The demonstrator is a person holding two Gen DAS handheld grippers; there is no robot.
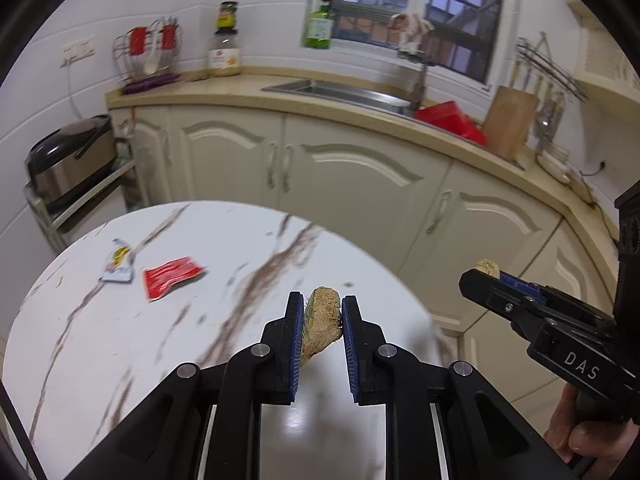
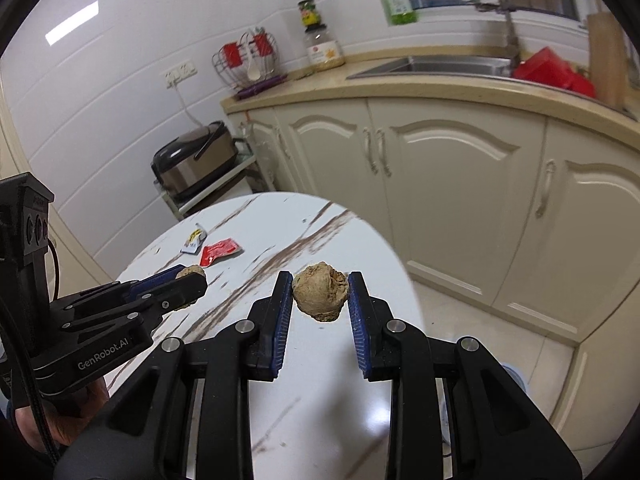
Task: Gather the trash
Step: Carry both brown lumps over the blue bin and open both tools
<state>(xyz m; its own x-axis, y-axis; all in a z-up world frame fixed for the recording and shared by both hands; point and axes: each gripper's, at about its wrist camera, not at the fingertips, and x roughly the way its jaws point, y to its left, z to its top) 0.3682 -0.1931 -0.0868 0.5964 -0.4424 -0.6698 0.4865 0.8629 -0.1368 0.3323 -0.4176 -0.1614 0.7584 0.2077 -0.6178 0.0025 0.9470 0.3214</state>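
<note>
My left gripper (image 1: 321, 312) is shut on a long brown fibrous scrap (image 1: 321, 325) and holds it above the round marble table (image 1: 120, 340). My right gripper (image 2: 320, 294) is shut on a round brown lump (image 2: 320, 296), also held above the table (image 2: 320, 380). Each gripper shows in the other's view: the right one (image 1: 486, 270) at the right, the left one (image 2: 192, 276) at the left. A red sachet (image 1: 171, 276) and a white and yellow wrapper (image 1: 118, 266) lie on the table's far left; they also show in the right wrist view, the sachet (image 2: 220, 251) and the wrapper (image 2: 194, 240).
Cream kitchen cabinets (image 1: 352, 176) with a sink (image 1: 340, 92) run behind the table. A rice cooker (image 1: 72, 156) stands on a metal rack at the left. Jars, a green bottle (image 1: 319, 26), a red tub (image 1: 452, 120) and a cutting board (image 1: 510, 120) sit on the counter.
</note>
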